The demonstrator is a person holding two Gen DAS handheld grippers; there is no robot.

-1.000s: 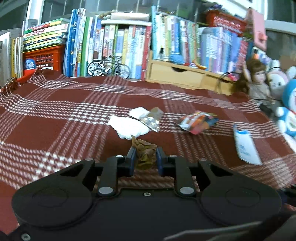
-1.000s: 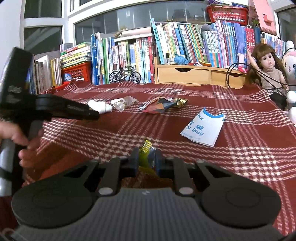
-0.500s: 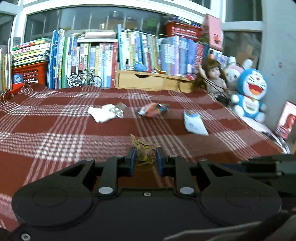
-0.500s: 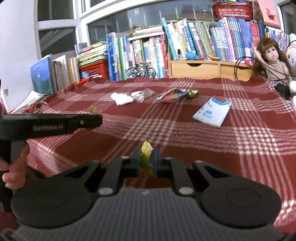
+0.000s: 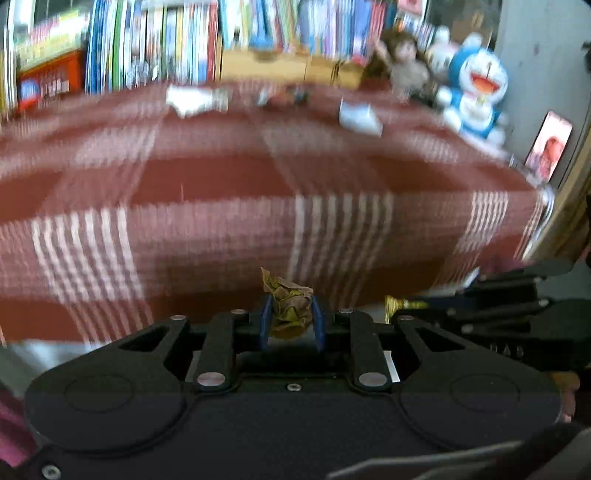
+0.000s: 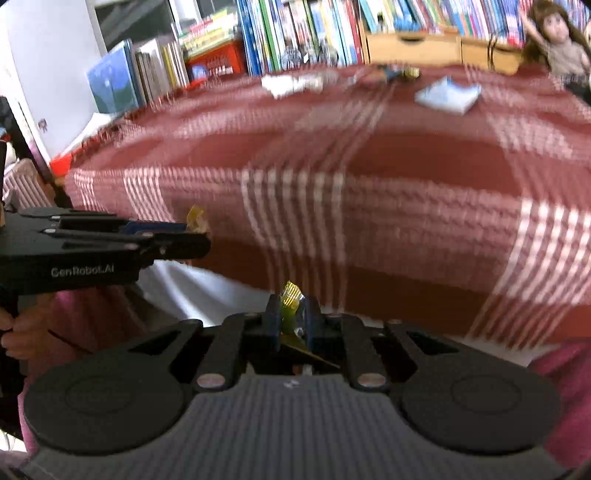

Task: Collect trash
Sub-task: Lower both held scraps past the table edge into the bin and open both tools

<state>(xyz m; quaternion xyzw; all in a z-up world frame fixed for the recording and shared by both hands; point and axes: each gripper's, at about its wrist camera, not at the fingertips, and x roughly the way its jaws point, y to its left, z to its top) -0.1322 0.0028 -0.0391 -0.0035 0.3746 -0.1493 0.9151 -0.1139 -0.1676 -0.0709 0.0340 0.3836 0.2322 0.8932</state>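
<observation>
My left gripper is shut on a crumpled brown-gold wrapper, held just off the near edge of the red plaid tablecloth. My right gripper is shut on a yellow-green wrapper. In the right wrist view the left gripper hangs at the left, level with it. Far back on the cloth, all blurred, lie a white tissue, a colourful wrapper and a white-blue bag; the bag also shows in the right wrist view.
Rows of books and a wooden drawer box line the back of the table. A doll and a blue cat plush sit at the back right. A person's hand and pink clothing are below the cloth's edge.
Both grippers have drawn back from the table and sunk to its front edge, which now shows. Each keeps its wrapper. The trash on the cloth now looks farther away.
</observation>
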